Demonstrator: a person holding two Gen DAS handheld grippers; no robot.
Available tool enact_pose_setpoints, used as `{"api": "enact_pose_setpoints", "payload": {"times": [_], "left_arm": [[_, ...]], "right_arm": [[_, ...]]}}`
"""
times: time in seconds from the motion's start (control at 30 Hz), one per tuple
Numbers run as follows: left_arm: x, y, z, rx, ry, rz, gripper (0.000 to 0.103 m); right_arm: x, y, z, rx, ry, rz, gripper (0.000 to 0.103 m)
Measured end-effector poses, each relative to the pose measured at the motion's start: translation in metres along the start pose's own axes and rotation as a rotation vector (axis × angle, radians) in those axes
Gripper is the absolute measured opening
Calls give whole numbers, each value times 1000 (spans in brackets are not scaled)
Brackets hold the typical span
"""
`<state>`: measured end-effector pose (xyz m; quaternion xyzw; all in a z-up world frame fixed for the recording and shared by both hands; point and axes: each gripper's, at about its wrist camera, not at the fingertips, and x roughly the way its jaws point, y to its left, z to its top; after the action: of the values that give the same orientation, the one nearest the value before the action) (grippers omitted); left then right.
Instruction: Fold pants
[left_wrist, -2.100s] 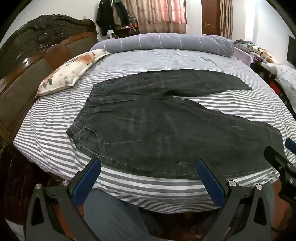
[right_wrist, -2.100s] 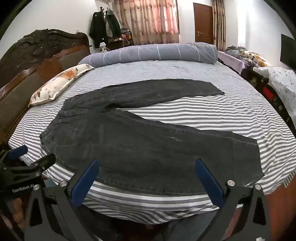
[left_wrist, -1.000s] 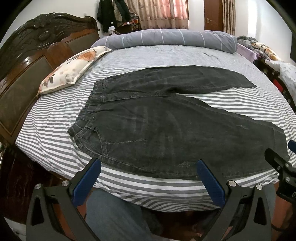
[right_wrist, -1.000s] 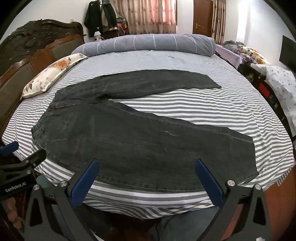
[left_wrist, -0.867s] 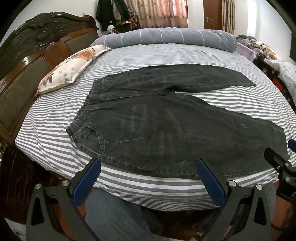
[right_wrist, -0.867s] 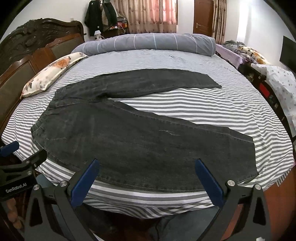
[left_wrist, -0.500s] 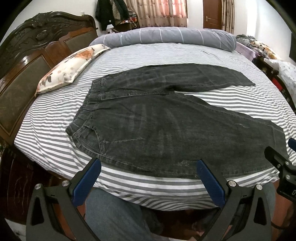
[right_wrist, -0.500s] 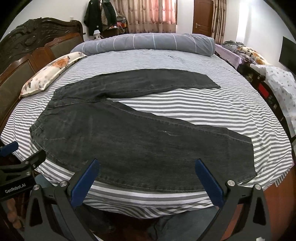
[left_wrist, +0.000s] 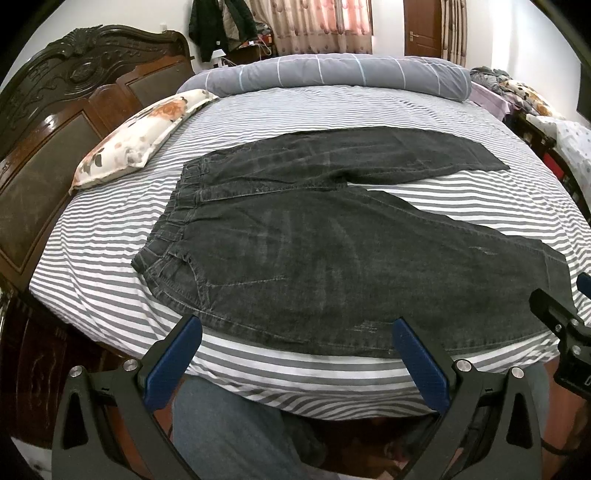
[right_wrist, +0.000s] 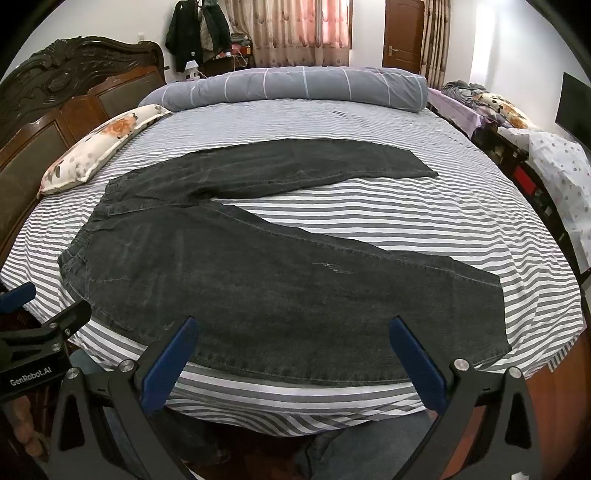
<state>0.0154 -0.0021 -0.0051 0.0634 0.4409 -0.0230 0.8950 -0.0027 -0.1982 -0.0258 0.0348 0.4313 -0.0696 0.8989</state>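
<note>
Dark grey jeans (left_wrist: 314, 251) (right_wrist: 266, 273) lie flat on the striped bed, waistband to the left, both legs spread apart in a V toward the right. My left gripper (left_wrist: 295, 354) hangs open over the bed's near edge, just short of the near leg's seam. My right gripper (right_wrist: 291, 354) is open too, held above the near edge of the same leg, closer to the hem. Neither touches the cloth. Each gripper shows at the other view's edge.
A floral pillow (left_wrist: 144, 136) lies at the left by the carved wooden headboard (left_wrist: 55, 122). A rolled grey duvet (left_wrist: 332, 75) spans the far side. A second bed (right_wrist: 535, 147) with clutter stands right. The person's legs (left_wrist: 229, 432) are below the bed edge.
Both views have shifted only slightly; the jeans lie as before and both grippers stay open near the bed's edge.
</note>
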Motion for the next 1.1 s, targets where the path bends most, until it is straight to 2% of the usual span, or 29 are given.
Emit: {"api": "enact_pose_setpoints", "payload": {"times": [1.1], "left_arm": [[1,-7,3,14,8,-6,102]], "right_arm": [[1,0,2,1,9,3,103]]}}
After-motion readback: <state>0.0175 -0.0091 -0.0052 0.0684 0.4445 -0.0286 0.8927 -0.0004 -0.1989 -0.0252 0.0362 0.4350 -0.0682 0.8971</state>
